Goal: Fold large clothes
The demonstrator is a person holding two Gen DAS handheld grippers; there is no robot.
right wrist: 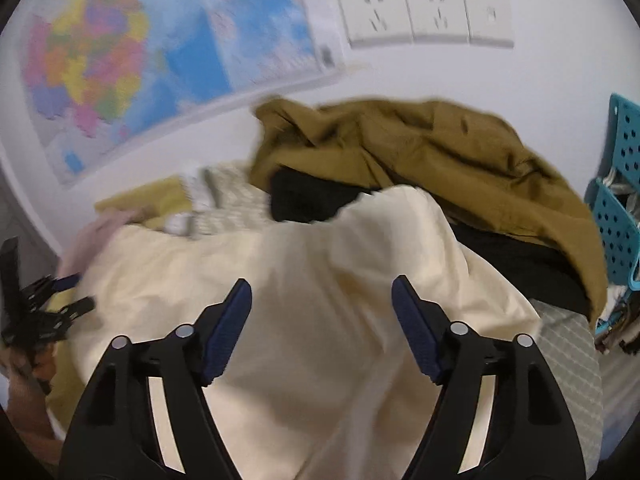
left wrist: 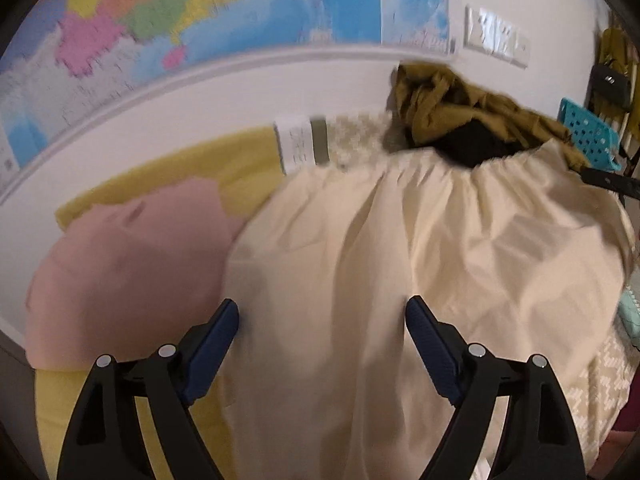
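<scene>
A large cream garment point(left wrist: 400, 248) with a gathered waistband point(left wrist: 460, 168) lies spread and creased across the bed. My left gripper point(left wrist: 322, 304) hovers over its left part, jaws wide and open, only cloth lying beneath them. Over the same cream garment point(right wrist: 360, 232), farther right, my right gripper point(right wrist: 322, 283) is also open with nothing pinched. In the right wrist view the left gripper point(right wrist: 82, 291) shows at the far left edge, held by a hand point(right wrist: 24, 380).
A folded pink garment point(left wrist: 132, 264) rests on a yellow cloth point(left wrist: 168, 176) at the left. A mustard jacket point(right wrist: 420, 152) and a black garment point(right wrist: 304, 196) are heaped behind. A teal perforated basket point(right wrist: 618, 216) stands at the right. A map point(left wrist: 180, 20) and sockets point(right wrist: 428, 16) are on the wall.
</scene>
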